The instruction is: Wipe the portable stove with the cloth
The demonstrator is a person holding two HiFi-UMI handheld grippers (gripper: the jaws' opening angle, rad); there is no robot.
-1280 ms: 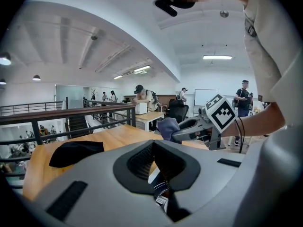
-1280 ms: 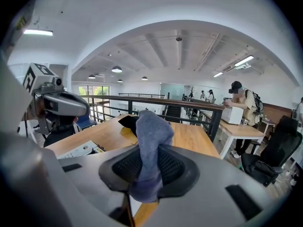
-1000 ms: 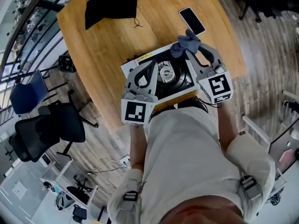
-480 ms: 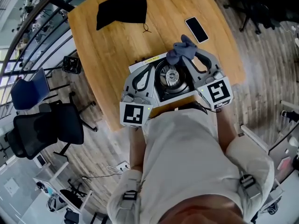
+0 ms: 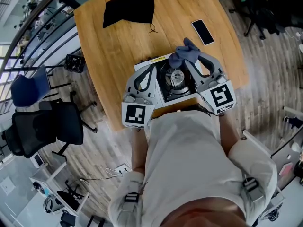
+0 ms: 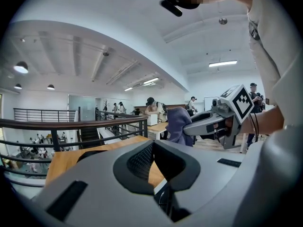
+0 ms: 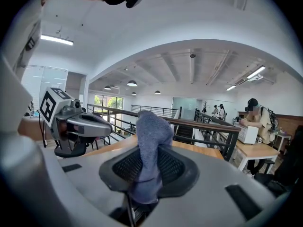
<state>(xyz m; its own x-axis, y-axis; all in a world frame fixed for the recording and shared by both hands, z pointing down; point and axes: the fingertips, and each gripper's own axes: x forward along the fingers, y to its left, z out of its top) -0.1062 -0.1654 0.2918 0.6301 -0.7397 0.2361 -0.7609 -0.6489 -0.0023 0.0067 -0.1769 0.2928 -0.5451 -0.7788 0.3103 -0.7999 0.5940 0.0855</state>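
Observation:
The portable stove (image 5: 166, 91), white with a black top and a round burner, sits at the near edge of the wooden table (image 5: 118, 41). My right gripper (image 5: 187, 58) hangs over the stove's far right corner, shut on a bunched blue-grey cloth (image 5: 184, 52) that sticks up between the jaws (image 7: 149, 141). My left gripper (image 5: 153, 68) hovers over the stove's left side, shut with nothing in it (image 6: 156, 162). The left gripper view shows the cloth (image 6: 179, 124) and the right gripper (image 6: 194, 126) off to the right.
A black phone (image 5: 202, 32) lies on the table beyond the stove to the right. A black cloth (image 5: 129, 9) lies at the table's far side. Office chairs (image 5: 42, 126) stand to the left on the wood floor. A railing (image 7: 203, 124) runs behind the table.
Both grippers have lifted a little over the stove, and the cloth has drifted slightly left with the right gripper. The jaws have not changed.

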